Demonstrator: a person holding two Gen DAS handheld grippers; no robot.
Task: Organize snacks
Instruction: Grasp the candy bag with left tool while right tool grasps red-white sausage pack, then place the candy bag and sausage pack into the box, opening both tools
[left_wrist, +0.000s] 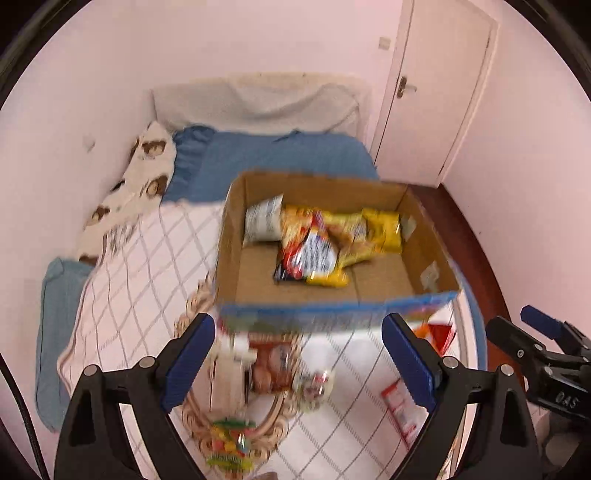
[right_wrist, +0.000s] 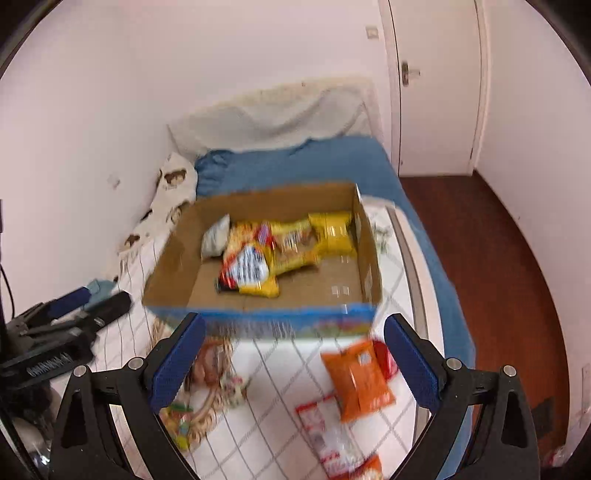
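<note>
An open cardboard box (left_wrist: 430, 236) (right_wrist: 177, 254) stands on the bed and holds several snack bags: yellow ones (left_wrist: 382, 229) (right_wrist: 334, 232), a red and white one (left_wrist: 310, 254) (right_wrist: 247, 267) and a white one (left_wrist: 264, 219) (right_wrist: 216, 236). More snacks lie loose on the checked blanket in front of the box: an orange bag (right_wrist: 360, 380), a red and white packet (left_wrist: 400, 406) (right_wrist: 325, 432), a colourful candy bag (left_wrist: 231, 443) (right_wrist: 179, 424). My left gripper (left_wrist: 299, 360) is open and empty above them. My right gripper (right_wrist: 295, 363) is open and empty too.
A round ornate tray (left_wrist: 199, 424) lies under some snacks. The bed has a blue sheet (left_wrist: 280, 158), a patterned pillow (left_wrist: 144, 177) at the wall on the left, and wooden floor (right_wrist: 491, 258) and a door (right_wrist: 436, 85) to the right.
</note>
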